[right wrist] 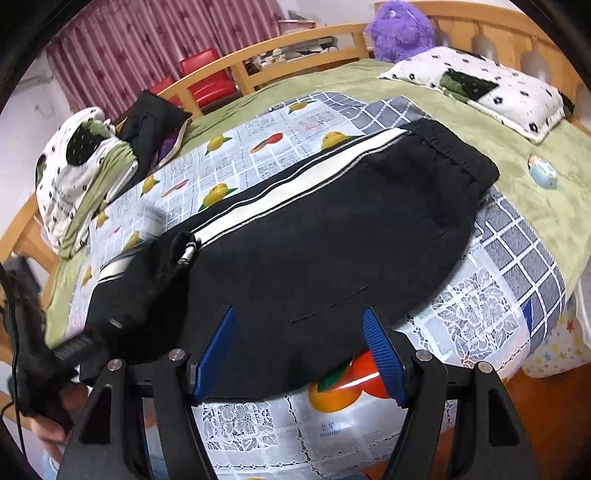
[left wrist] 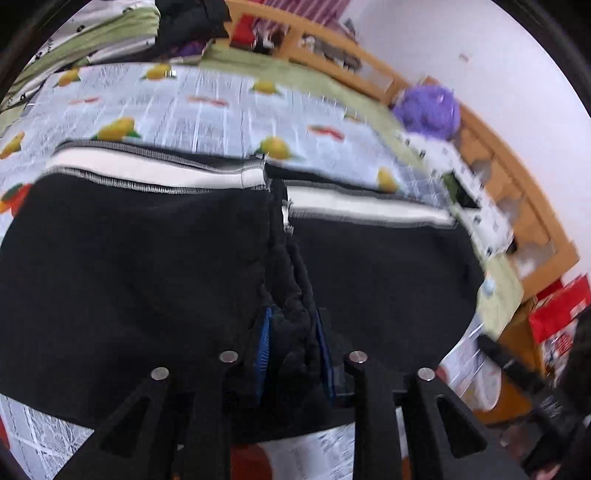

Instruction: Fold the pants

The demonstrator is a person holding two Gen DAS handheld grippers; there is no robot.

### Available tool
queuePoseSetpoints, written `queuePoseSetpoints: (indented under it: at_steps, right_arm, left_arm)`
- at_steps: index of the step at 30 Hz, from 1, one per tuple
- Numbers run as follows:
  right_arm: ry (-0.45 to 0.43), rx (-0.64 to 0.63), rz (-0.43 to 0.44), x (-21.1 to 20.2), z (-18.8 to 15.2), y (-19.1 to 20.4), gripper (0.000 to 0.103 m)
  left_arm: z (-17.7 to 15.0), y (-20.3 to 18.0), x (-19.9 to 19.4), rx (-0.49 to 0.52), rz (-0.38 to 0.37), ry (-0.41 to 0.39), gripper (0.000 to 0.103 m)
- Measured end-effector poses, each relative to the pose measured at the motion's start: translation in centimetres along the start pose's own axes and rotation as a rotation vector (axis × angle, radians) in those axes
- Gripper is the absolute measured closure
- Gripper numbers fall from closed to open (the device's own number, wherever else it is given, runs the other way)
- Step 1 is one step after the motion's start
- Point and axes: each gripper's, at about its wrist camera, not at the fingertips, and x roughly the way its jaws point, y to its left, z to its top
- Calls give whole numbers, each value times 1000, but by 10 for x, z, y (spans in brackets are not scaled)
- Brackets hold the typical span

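Black pants with a white side stripe lie across the fruit-print cloth on the bed, waistband toward the pillow side. My left gripper is shut on a bunched fold of the black pants and lifts it; blue pads press the fabric from both sides. It also shows at the left of the right wrist view, holding the leg end. My right gripper is open with blue pads spread, hovering just above the near edge of the pants, holding nothing.
A patterned pillow and a purple plush toy lie at the headboard. Another pillow and dark clothes sit far left. A small round object lies on the green blanket. Wooden bed frame rims the bed.
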Motion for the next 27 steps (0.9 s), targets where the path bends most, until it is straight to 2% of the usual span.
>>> queuePoseSetpoints:
  at_steps: [2,4,5,7,10,15,16,18,20,21,22,23,24,25,26,27]
  right_arm:
    - [-14,-19,22,0,-1,7,33]
    - [-16,-31,49,3,-2,14,33]
    - [-7,-43,76,10,-2,22,33]
    - [20,-58,131,19,-2,35,33]
    - [75,-86,229,40,-1,66,33]
    - [210,-113,254,96,2,118,33]
    - [247,-116,249,108,2,124,33]
    - [332,-128,231,136,-3,137,33]
    - [342,-150,188,149,-6,144,32]
    - [317,-178,170,149,-6,151,34]
    - [316,-204,183,150,-7,159,55]
    - [321,-216,194,149,-8,162,61]
    - [291,-239,174,144,-7,164,77]
    - [253,-252,183,136,-3,161,85]
    - [213,-225,233,125,4,152,86]
    - [187,-156,293,115,12,137,93]
  left_arm:
    - [-5,6,-12,1,-21,16,75]
    - [-5,11,-34,30,-26,1,61]
    - [-5,17,-51,48,-15,-24,54]
    - [-4,34,-81,68,34,-88,48]
    - [5,75,-111,47,150,-150,47]
    - [16,135,-139,-19,326,-235,47]
    - [17,147,-143,-43,346,-252,47]
    - [19,166,-147,-91,337,-259,47]
    - [19,184,-150,-147,325,-258,47]
    - [21,189,-150,-163,323,-257,47]
    - [23,193,-149,-172,325,-254,47]
    - [24,194,-146,-174,326,-250,47]
    - [23,193,-144,-174,324,-246,47]
    - [22,192,-143,-166,319,-242,47]
    - [21,190,-143,-154,315,-239,47]
    - [20,187,-142,-138,314,-235,47]
